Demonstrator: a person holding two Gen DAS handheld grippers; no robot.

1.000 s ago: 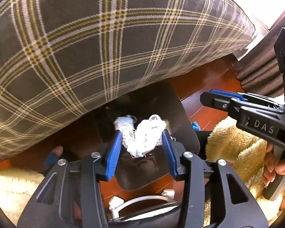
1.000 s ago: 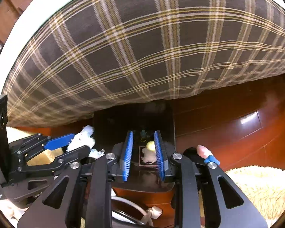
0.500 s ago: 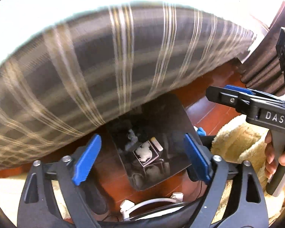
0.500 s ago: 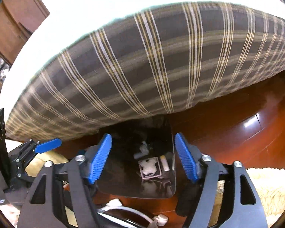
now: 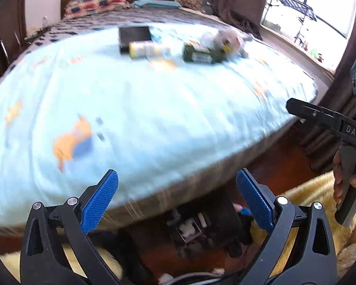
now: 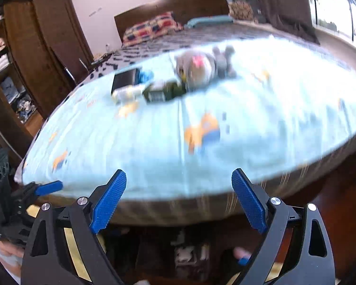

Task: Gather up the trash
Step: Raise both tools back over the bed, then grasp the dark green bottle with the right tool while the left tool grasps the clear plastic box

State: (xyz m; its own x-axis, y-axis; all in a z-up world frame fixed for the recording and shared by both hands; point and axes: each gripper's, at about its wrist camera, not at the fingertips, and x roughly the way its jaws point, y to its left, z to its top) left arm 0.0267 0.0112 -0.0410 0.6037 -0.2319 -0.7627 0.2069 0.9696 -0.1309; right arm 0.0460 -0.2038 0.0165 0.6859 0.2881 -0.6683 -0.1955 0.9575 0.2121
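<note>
Trash bin: a dark container on the floor just below the foot edge of the bed, partly tucked under the overhang; white crumpled scraps lie inside it.
Trash on bed: a pale yellow cylinder, a dark green packet and a black box lie close together, far across the bed from the bin, toward the pillows; all are blurred.
Soft toy: grey, with a pink spot, just beyond the green packet, farther from the bin.
Bed: a light blue printed sheet covers the near half; its rounded foot edge hangs over the bin, with a plaid side panel below the sheet.
Open room: the broad stretch of sheet between the bin's edge of the bed and the cluster is bare.
Left gripper: above the bin, at the bed's foot edge; jaws opening wide, nothing between the blue pads.
Right gripper: beside the left one, also above the bin; jaws opening wide, nothing between them.
Floor: polished reddish wood to the bin's right.
Rug: shaggy, cream, just right of the bin.
Wardrobe: brown wood, well away from the bin, along the bed's left side.
</note>
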